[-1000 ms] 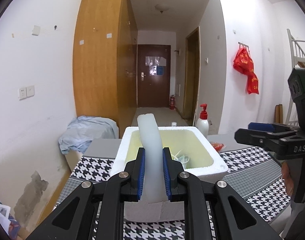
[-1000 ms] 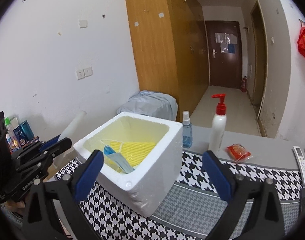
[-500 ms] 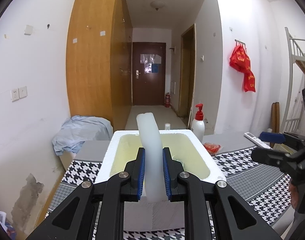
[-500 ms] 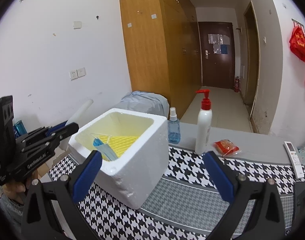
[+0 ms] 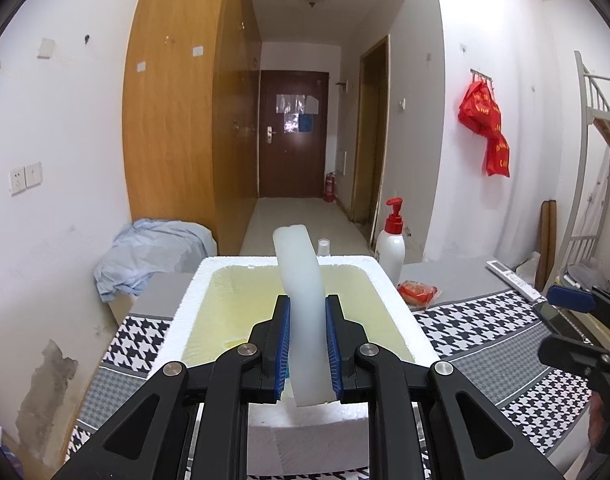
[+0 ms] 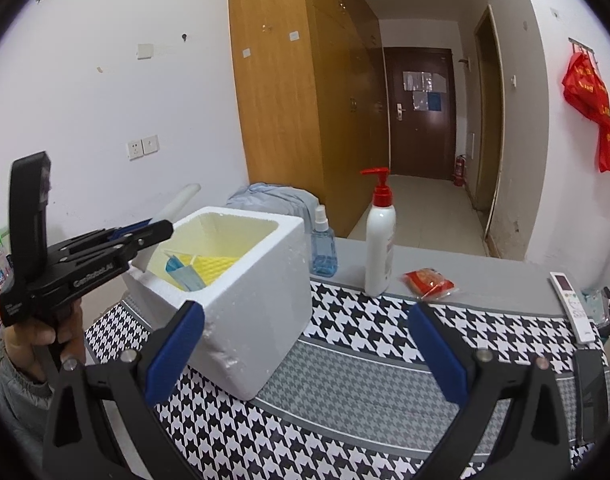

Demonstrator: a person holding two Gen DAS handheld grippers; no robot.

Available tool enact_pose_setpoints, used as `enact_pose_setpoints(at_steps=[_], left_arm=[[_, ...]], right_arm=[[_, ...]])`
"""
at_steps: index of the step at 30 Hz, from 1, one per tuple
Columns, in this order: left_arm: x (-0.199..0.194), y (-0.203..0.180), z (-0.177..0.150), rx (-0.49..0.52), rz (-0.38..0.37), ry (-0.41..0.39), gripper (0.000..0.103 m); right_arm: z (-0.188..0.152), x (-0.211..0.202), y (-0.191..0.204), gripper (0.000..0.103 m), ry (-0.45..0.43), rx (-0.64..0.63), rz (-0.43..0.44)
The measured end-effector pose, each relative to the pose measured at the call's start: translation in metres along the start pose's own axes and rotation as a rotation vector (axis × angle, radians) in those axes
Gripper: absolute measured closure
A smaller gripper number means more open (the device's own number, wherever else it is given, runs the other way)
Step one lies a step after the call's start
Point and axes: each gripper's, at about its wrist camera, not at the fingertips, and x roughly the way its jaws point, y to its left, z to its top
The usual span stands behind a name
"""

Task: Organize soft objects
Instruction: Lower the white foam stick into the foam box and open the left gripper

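The left gripper [image 5: 307, 344], its jaws clamped on a white foam strip [image 5: 303, 304] above the foam box [image 5: 397, 312] at the surface's left edge, must next lower and release it inside, while the right gripper [image 6: 305, 356] waits wide.

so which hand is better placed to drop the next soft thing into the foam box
Left. Its tongs are shut on the white foam strip, right at the foam box. The right tongs are open and hold nothing.

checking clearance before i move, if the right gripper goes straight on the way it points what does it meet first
Most likely the houndstooth tablecloth: the open right gripper tilts down at bare cloth between the foam box and the red packet. Depth is unclear, but neither seems in line.
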Motion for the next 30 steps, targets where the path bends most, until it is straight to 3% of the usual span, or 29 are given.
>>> enact_pose_setpoints(at_steps=[9,14,15,17,19,23,30], left_arm=[[0.016,-0.001,0.002,-0.008,0.000,0.033,0.083],[0.015,-0.003,0.002,-0.002,0.002,0.027,0.075],[0.013,-0.004,0.002,-0.001,0.006,0.024,0.067],[0.010,-0.004,0.002,-0.004,-0.002,0.014,0.030],[0.004,-0.003,0.002,-0.017,-0.011,-0.009,0.016],[-0.006,-0.008,0.001,0.001,-0.009,-0.042,0.004],[-0.020,-0.011,-0.002,0.002,0.020,-0.072,0.002]], right_arm=[[-0.004,-0.004,-0.003,0.000,-0.002,0.009,-0.010],[-0.005,-0.006,-0.004,0.000,-0.003,0.014,-0.017],[-0.006,-0.007,-0.005,0.000,-0.006,0.016,-0.016],[-0.006,-0.009,-0.005,0.000,-0.010,0.020,-0.018],[-0.006,-0.012,-0.005,0.000,-0.016,0.018,-0.019],[-0.007,-0.016,-0.005,0.000,-0.023,0.022,-0.015],[-0.010,-0.016,-0.003,0.000,-0.029,0.033,-0.005]])
